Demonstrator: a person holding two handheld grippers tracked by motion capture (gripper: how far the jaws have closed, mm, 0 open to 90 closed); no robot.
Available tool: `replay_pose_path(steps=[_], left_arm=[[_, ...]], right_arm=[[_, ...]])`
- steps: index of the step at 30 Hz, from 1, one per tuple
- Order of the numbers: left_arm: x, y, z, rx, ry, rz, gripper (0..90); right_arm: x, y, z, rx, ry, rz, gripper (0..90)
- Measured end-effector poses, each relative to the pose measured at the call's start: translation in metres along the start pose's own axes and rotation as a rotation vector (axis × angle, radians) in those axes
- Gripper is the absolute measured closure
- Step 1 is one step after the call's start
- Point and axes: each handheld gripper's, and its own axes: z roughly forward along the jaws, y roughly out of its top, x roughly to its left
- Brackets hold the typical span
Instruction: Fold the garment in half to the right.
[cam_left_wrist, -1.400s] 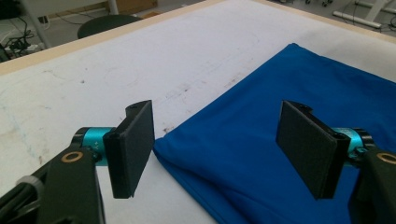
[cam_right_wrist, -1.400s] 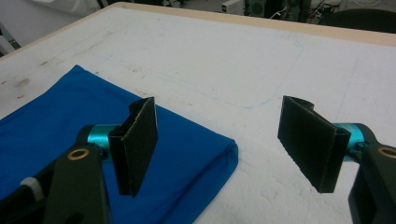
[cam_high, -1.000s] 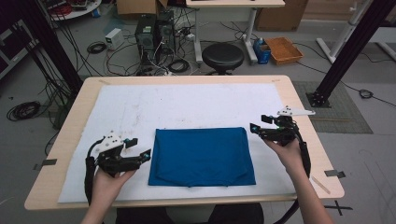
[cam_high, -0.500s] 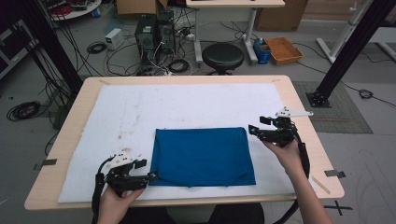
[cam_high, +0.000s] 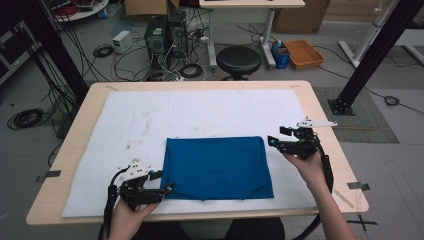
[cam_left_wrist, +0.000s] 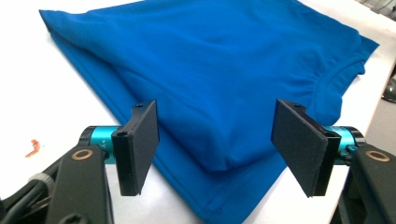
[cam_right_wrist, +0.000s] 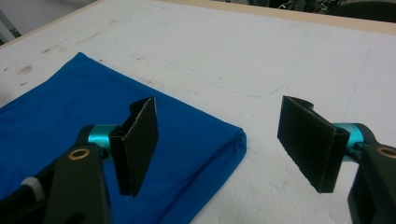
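A folded blue garment (cam_high: 216, 167) lies as a neat rectangle in the lower middle of the high view, on a white, faintly stained sheet (cam_high: 150, 120) that covers most of the pale wooden table (cam_high: 320, 107). Its cloth looks soft and matte, with gentle creases and rounded folded edges; in the left gripper view a curved neckline seam shows toward the right of the frame. The left gripper (cam_high: 165, 182), black with teal barrels behind flat rectangular pads, sits at the lower left of the high view with its jaws spread wide on either side of the garment's near corner, holding nothing. The right gripper (cam_high: 275, 137), at the right of the high view, likewise has its jaws wide apart and holds nothing, just beside the garment's upper right corner, above the bare sheet.
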Motion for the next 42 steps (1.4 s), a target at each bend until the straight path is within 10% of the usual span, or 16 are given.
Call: replay_pose_path(steps=[42], left_arm=[[0.0001, 0.0009, -0.0005, 0.007, 0.009, -0.027, 32.3]], right_arm=[[0.0015, -0.0006, 0.0033, 0.007, 0.013, -0.011, 32.1]])
